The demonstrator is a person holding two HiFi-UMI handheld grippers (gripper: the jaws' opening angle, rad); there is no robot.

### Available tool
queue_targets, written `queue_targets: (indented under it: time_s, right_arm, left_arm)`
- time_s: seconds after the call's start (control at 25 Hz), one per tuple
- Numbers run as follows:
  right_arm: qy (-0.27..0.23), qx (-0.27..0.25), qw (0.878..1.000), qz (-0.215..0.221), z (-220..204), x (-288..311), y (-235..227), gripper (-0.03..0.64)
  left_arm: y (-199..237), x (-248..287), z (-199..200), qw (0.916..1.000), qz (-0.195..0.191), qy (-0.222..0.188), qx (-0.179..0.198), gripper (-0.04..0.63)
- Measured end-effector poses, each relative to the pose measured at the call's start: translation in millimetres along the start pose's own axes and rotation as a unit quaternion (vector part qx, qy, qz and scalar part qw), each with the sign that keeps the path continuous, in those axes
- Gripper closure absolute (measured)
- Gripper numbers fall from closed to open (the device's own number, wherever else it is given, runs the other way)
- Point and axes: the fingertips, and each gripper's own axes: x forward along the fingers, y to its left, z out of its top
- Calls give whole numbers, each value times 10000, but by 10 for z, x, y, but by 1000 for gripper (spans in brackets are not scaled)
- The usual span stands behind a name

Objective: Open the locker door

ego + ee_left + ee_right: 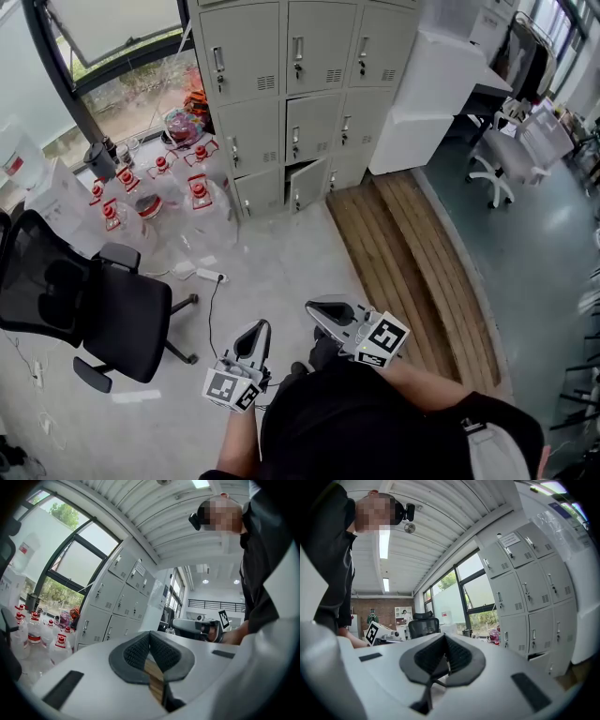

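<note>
The person stands well back from the lockers (300, 94), which line the far wall; one bottom-row door (307, 185) hangs slightly ajar. The left gripper (255, 328) and right gripper (319, 309) are held level close to the body, each with its jaws closed together on nothing. An office chair (103, 300) stands to the left.

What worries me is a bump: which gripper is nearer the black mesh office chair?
Left. The left gripper sits right of the black mesh office chair, apart from it; the right gripper is beyond it, farther right.
</note>
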Motion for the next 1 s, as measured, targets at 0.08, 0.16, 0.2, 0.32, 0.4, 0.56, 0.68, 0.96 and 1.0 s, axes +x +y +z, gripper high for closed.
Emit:
queue_targets:
  time_s: [0.08,0.16,0.2,0.32,0.4,0.56,0.68,0.96,1.0]
  right_arm:
    - [0,43,10000,-6,-16,77,-67,606]
    - [-44,50,10000,-7,-6,150,-149,606]
    - [-76,45,10000,-2,10,191,-202,606]
    - [-187,73,9998,19,49,348,-407,606]
    - [-254,123,9996,17,48,477,-562,606]
    - [-397,238,9989,0,80,780,-918,606]
    - [-497,270,9984,52,175,1031,-1181,606]
    - [-451,303,9982,263,347,1576,-1795,606]
    - [-456,294,9980,315,382,1672,-1888,606]
  left_arm:
    - [72,2,-17,10000,46,34,-50,580]
    - [153,35,-32,9999,80,55,-76,580]
    - [200,65,-20,9999,108,56,-78,580]
    - [376,174,65,9997,216,71,-21,580]
    - [521,244,126,9996,278,102,36,580]
    - [853,437,225,9990,383,207,109,580]
    - [1103,665,361,9987,413,241,161,580]
    - [1636,1252,758,9984,471,154,287,580]
    - [1734,1329,824,9981,512,122,321,580]
